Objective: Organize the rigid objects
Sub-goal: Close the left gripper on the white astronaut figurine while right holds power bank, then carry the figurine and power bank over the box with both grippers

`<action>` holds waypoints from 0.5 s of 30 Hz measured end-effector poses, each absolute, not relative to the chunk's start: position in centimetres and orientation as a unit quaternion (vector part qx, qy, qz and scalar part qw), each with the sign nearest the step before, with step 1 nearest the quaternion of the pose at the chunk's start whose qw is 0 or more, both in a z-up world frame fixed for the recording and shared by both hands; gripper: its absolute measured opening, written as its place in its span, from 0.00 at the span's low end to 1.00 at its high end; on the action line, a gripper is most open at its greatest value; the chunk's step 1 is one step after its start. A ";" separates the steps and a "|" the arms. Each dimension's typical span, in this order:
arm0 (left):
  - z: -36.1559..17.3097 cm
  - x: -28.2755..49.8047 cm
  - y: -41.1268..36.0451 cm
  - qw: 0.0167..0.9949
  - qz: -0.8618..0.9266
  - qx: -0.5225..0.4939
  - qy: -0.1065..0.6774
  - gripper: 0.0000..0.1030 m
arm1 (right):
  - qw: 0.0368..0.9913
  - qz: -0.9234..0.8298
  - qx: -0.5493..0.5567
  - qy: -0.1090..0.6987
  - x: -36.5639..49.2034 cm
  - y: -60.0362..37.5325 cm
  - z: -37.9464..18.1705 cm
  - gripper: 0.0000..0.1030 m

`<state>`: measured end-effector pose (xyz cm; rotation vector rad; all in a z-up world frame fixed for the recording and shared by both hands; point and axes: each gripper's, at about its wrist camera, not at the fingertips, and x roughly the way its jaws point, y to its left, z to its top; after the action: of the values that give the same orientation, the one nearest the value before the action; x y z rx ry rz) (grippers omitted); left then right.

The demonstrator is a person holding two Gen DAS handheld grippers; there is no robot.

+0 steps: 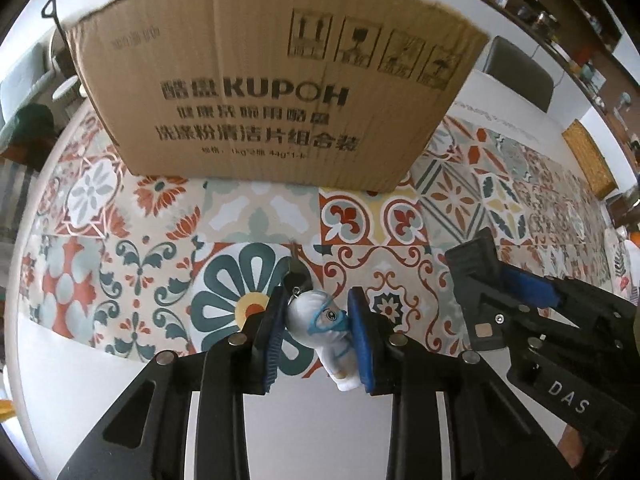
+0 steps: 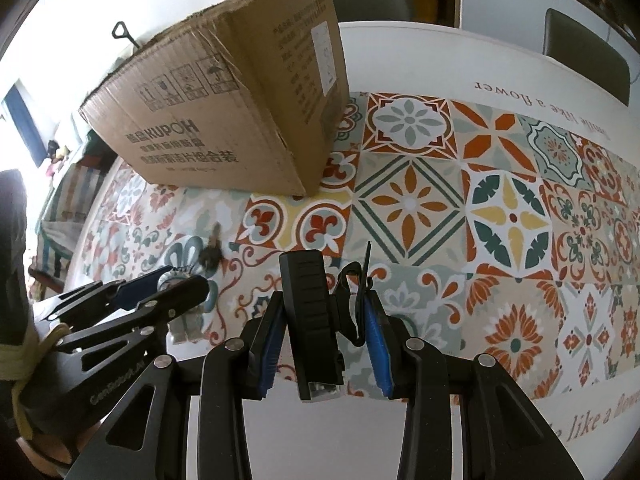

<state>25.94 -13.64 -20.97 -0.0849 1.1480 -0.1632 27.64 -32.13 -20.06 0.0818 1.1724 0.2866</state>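
Blue-padded left tongs (image 1: 318, 336) pinched a white figurine (image 1: 320, 326) above the bench (image 1: 260, 212), right tongs (image 2: 320, 336) clamped a black device (image 2: 312, 320); either might slip short of the cardboard box (image 1: 272, 92).

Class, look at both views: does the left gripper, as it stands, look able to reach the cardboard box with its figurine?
Probably yes. The left gripper grips the white figurine, and only bare patterned tablecloth lies between it and the cardboard box. The right gripper stays off to the side.

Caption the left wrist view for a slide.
Left gripper clamps a white goggled figurine above the patterned tablecloth, facing the KUPOH cardboard box.
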 end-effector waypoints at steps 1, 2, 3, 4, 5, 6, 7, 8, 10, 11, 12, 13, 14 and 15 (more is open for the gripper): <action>-20.6 25.7 -13.4 0.838 -0.079 -0.039 0.539 0.30 | 0.823 0.135 0.041 0.550 27.5 -32.1 -19.8 0.37; -20.3 25.6 -13.3 0.839 -0.079 -0.038 0.537 0.30 | 0.824 0.135 0.043 0.548 27.4 -32.0 -19.7 0.37; -19.9 25.3 -12.9 0.841 -0.081 -0.038 0.533 0.30 | 0.825 0.136 0.045 0.546 27.2 -31.9 -19.4 0.37; -19.4 25.1 -12.5 0.843 -0.082 -0.038 0.531 0.30 | 0.826 0.137 0.046 0.545 27.1 -31.7 -19.1 0.37; -19.2 25.0 -12.3 0.844 -0.082 -0.038 0.529 0.30 | 0.828 0.138 0.046 0.542 26.9 -31.5 -18.8 0.37; -18.8 24.8 -12.1 0.846 -0.083 -0.038 0.525 0.30 | 0.830 0.138 0.045 0.539 26.7 -31.3 -18.5 0.37; -18.5 24.7 -12.0 0.848 -0.083 -0.039 0.522 0.30 | 0.831 0.138 0.044 0.537 26.6 -31.1 -18.3 0.37; -18.3 24.6 -11.9 0.849 -0.083 -0.039 0.520 0.30 | 0.833 0.137 0.044 0.534 26.4 -30.9 -17.9 0.37; -17.7 24.5 -11.8 0.853 -0.085 -0.040 0.514 0.30 | 0.835 0.137 0.048 0.530 26.1 -30.7 -17.4 0.37; -17.5 24.5 -11.7 0.854 -0.085 -0.040 0.512 0.30 | 0.836 0.138 0.050 0.528 26.1 -30.6 -17.2 0.37; -17.3 24.4 -11.6 0.855 -0.086 -0.040 0.510 0.30 | 0.838 0.138 0.051 0.526 25.9 -30.4 -16.9 0.37; -16.9 24.2 -11.3 0.858 -0.087 -0.040 0.505 0.30 | 0.839 0.139 0.051 0.523 25.7 -30.2 -16.6 0.37; -16.9 24.3 -11.6 0.859 -0.087 -0.040 0.503 0.30 | 0.841 0.140 0.051 0.521 25.6 -30.0 -16.3 0.37; -16.5 24.1 -11.3 0.862 -0.087 -0.038 0.499 0.30 | 0.842 0.140 0.051 0.518 25.5 -29.8 -16.0 0.37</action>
<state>24.12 -11.31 -16.48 -0.0794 1.0462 -0.1822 25.45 -29.78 -16.02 0.1074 1.0950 0.2964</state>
